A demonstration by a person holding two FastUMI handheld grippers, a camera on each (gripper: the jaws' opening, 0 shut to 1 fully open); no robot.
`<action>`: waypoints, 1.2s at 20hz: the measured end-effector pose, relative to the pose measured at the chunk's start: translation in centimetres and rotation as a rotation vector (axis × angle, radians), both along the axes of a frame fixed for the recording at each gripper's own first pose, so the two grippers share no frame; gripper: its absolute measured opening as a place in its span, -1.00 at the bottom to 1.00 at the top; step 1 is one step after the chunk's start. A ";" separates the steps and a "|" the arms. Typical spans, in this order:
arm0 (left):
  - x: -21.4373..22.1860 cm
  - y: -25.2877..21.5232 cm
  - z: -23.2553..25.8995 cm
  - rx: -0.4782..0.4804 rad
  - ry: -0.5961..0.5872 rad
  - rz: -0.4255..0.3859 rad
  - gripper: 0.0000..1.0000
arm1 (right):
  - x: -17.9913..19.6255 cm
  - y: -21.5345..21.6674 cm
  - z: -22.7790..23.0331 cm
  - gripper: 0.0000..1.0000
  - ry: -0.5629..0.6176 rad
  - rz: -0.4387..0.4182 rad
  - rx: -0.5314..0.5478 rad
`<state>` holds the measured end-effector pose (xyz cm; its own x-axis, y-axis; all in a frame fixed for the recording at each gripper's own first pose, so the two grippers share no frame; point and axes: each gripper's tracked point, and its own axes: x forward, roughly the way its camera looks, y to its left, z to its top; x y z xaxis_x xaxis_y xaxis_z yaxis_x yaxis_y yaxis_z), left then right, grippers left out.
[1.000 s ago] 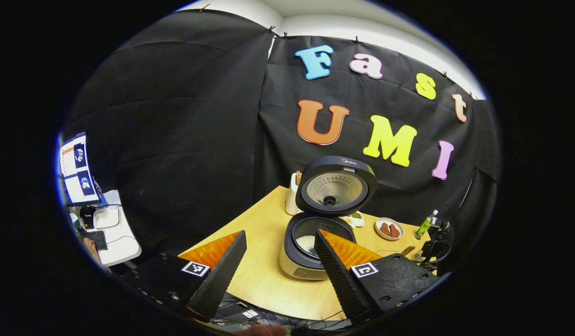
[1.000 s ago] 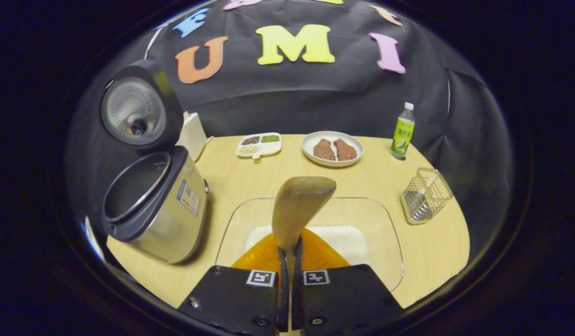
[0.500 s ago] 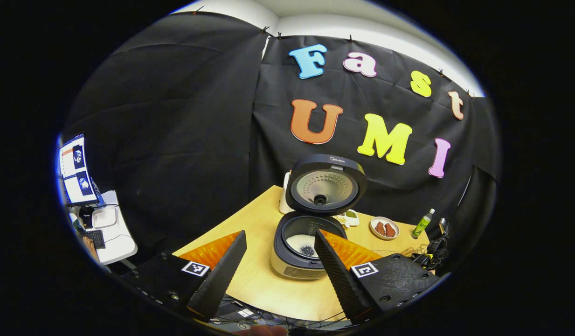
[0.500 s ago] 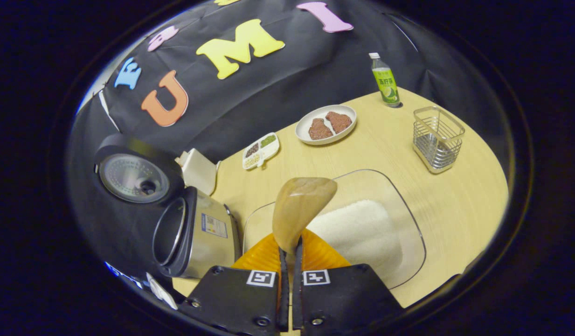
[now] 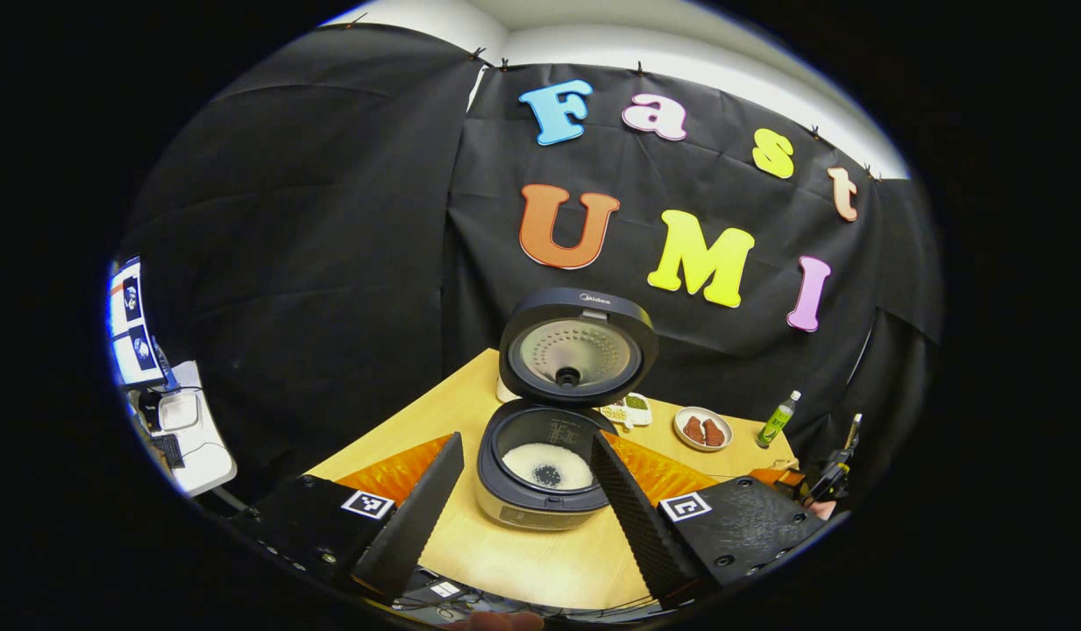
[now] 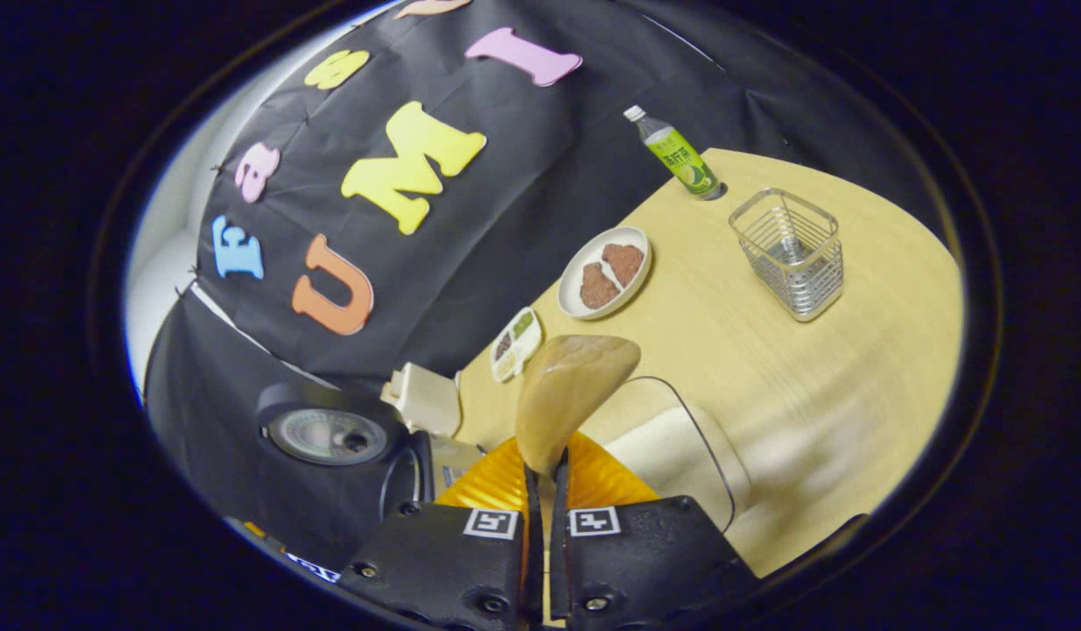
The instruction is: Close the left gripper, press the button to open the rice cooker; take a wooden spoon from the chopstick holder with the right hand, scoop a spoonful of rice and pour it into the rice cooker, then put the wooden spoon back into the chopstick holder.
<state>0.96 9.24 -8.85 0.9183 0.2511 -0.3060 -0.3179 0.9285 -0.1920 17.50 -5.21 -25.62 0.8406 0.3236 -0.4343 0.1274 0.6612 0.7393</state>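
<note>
- Left gripper [image 5: 527, 504]: fingers spread wide, nothing between them; held above the near edge of the wooden table [image 5: 470, 548], aimed at the rice cooker [image 5: 540, 473].
- Rice cooker, left gripper view: lid [image 5: 578, 346] raised upright on its rear hinge, perforated inner plate facing forward; inner pot exposed, white rice [image 5: 549, 464] across its bottom with a small dark spot in the middle.
- Right gripper [image 6: 541, 491]: fingers closed to a narrow slit, both pressing on the handle of the wooden spoon [image 6: 568, 386]; bowl of the spoon projecting up and forward past the fingertips, contents not discernible.
- Right gripper view strongly rolled, table running up toward the right.
- Clear glass tray [image 6: 715, 473] of white rice on the table just beyond the right gripper, under and to the right of the spoon.
- Chopstick holder [image 6: 790, 254]: wire basket standing upright on the table, well apart from the spoon, near the green bottle [image 6: 676, 162].
- White plate [image 6: 603, 272] with two brown pieces between the tray and the booth wall; small divided dish [image 6: 515, 331] of grains beside it, toward the cooker.
- Rice cooker in the right gripper view [image 6: 391, 456] at lower left, lid up, partly hidden by the gripper body; white box-shaped item [image 6: 424, 399] just behind it.
- Left gripper view, far right table edge: second gripper visible, detail too small to resolve.
- Left gripper view, far left outside the booth: monitor [image 5: 130, 324] and a white desk [image 5: 194, 438].
</note>
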 end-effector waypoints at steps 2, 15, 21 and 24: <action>0.4 -0.4 -0.1 -0.005 0.000 -0.008 0.90 | 0.2 0.1 2.1 -0.84 -0.037 0.000 0.028; -5.3 5.3 0.7 0.010 -0.043 0.156 0.90 | 4.8 19.1 10.2 -0.84 -0.150 0.276 -0.026; -10.3 9.0 -0.5 0.004 -0.011 0.313 0.90 | 7.4 26.1 7.4 -0.84 -0.186 0.414 -0.260; -11.7 10.2 -0.9 -0.031 -0.014 0.373 0.90 | 7.7 27.8 6.7 -0.83 -0.219 0.465 -0.367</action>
<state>-10.70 19.48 -9.78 0.7697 0.5597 -0.3069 -0.6301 0.7431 -0.2251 25.24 22.64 -18.95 0.7302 0.5387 -0.4203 -0.3625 0.8269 0.4300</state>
